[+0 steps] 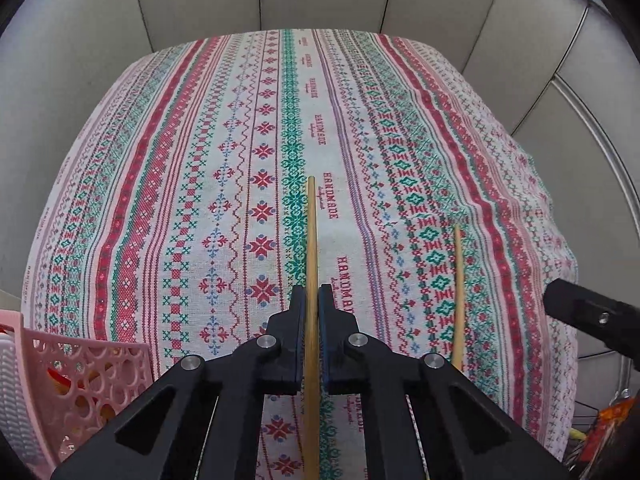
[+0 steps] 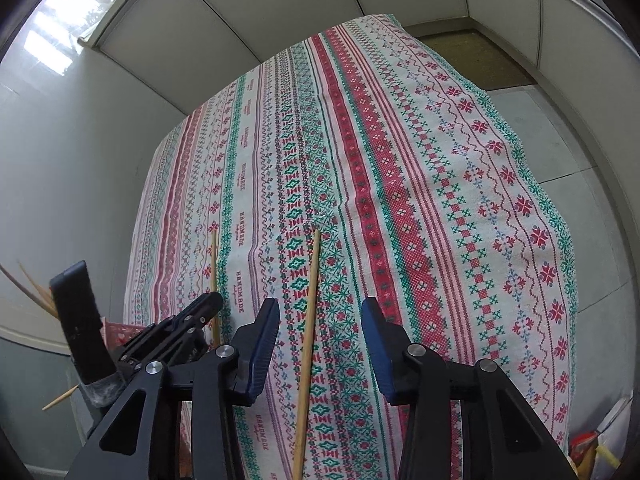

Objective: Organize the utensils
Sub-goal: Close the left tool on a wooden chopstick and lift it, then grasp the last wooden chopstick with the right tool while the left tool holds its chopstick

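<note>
Sorting is part done: one chopstick [image 1: 311, 240] is clamped in the left gripper [image 1: 311, 300]; another chopstick [image 2: 308, 320] lies unheld between the right gripper [image 2: 320, 320] wide-open jaws, not yet binned

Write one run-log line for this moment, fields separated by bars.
left gripper: shut on chopstick | right gripper: open around second chopstick | pink basket: near left | tablecloth: patterned
</note>
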Available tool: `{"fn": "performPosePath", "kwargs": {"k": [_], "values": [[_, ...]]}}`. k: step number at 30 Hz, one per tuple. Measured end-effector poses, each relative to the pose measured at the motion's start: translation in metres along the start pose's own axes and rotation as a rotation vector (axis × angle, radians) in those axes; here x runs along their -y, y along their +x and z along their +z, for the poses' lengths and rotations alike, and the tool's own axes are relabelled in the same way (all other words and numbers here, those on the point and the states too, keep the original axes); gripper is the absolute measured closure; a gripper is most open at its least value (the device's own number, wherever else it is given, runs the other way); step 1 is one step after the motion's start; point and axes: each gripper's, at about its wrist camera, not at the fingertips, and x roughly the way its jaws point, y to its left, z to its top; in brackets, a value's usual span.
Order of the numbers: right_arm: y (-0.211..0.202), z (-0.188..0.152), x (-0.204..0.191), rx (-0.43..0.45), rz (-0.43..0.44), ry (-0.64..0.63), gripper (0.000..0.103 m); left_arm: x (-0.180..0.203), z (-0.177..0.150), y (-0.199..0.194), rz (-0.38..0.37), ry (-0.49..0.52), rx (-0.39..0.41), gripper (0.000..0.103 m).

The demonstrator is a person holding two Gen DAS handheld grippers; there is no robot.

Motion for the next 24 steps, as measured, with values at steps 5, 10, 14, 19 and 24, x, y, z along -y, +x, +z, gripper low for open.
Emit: {"fn": "performPosePath", "kwargs": {"k": [5,10,14,19,24], "values": [[0.014,0.0,-0.003,-0.036,0.013,-0.014,0.06,-0.001,0.001,-0.025,-0.088,-0.032,0.058,0.097],[0.026,-0.001,-0.007,-0.062,0.007,-0.036,0.062,0.002,0.0,-0.052,-0.135,-0.013,0.134,0.097],[0.035,0.0,-0.012,-0.073,-0.011,-0.058,0.065,0.003,-0.004,-0.07,-0.142,0.001,0.189,0.097],[0.047,0.002,-0.021,-0.072,-0.039,-0.095,0.069,0.005,-0.013,-0.092,-0.142,0.034,0.265,0.097],[0.058,0.002,-0.029,-0.08,-0.065,-0.133,0.073,-0.003,-0.019,-0.105,-0.161,0.028,0.307,0.097]]}}
